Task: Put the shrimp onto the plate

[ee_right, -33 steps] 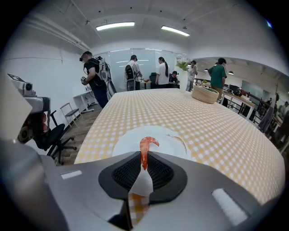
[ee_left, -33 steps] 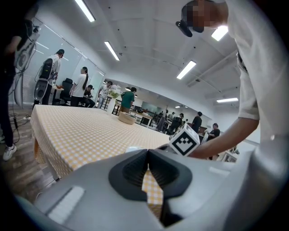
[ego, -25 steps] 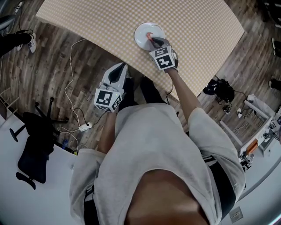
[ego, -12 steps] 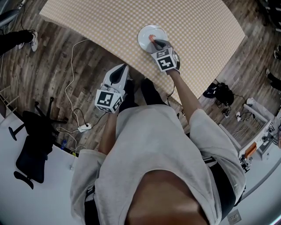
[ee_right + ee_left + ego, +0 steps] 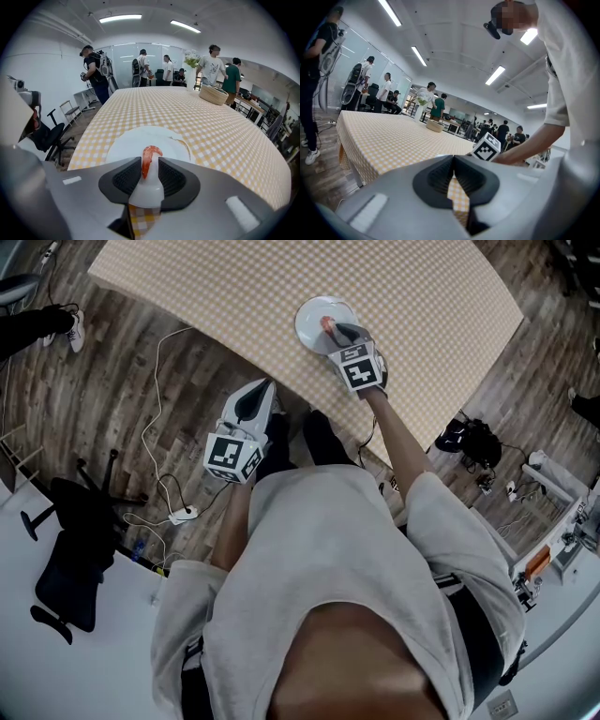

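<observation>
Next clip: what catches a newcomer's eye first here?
The orange-pink curled shrimp on the round white plate, near the edge of the yellow-checked tablecloth. It stands between the jaws of the right tool, which have just been opening. The left tool hangs shut off to the side.

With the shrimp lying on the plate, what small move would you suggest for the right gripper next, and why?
Probably draw the right gripper straight back. Its fingers have just been opening and stand apart, with the shrimp between them, resting on the plate.
</observation>
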A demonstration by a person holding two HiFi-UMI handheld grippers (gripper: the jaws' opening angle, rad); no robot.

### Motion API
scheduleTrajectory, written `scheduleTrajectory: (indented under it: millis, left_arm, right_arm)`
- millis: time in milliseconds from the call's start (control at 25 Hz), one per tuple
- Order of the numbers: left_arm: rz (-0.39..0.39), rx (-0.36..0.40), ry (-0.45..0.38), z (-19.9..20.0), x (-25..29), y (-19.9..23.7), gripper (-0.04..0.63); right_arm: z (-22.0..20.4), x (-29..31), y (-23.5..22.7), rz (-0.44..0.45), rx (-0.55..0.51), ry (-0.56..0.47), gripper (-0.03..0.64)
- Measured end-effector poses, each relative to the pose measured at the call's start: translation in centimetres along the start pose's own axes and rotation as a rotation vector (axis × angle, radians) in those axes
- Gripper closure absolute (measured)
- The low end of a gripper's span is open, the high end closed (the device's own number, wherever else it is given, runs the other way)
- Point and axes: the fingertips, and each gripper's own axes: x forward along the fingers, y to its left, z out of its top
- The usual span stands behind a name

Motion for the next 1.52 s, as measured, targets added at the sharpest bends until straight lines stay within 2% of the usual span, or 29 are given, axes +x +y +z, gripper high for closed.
scheduleTrajectory:
  millis: [240, 360, 440, 480, 1000, 1520]
  left_arm:
    - [-0.005, 0.011, -0.003, 0.3, 0.0, -0.3, 0.586]
    - [-0.012, 0.021, -0.004, 0.6, 0.1, -0.7, 0.586]
    - [-0.019, 0.029, -0.006, 0.8, 0.3, -1.1, 0.586]
    - [-0.024, 0.035, -0.007, 0.9, 0.4, -1.4, 0.586]
    - [-0.062, 0.13, -0.034, 2.8, 0.6, -7.5, 0.586]
    - [-0.027, 0.204, -0.082, 3.2, -1.9, -13.7, 0.586]
  right_arm:
    - [0.7, -0.8, -0.3, -0.013, 0.013, -0.026, 0.492]
    - [1.4, -1.8, -0.6, -0.044, 0.013, -0.063, 0.529]
    - [1.9, -2.7, -0.9, -0.072, 0.013, -0.101, 0.608]
    - [2.0, -3.1, -1.0, -0.08, 0.013, -0.117, 0.617]
    - [0.2, -8.9, -1.0, -0.07, 0.061, -0.213, 0.617]
    - [-1.4, -21.8, 3.0, -0.008, 0.068, -0.457, 0.617]
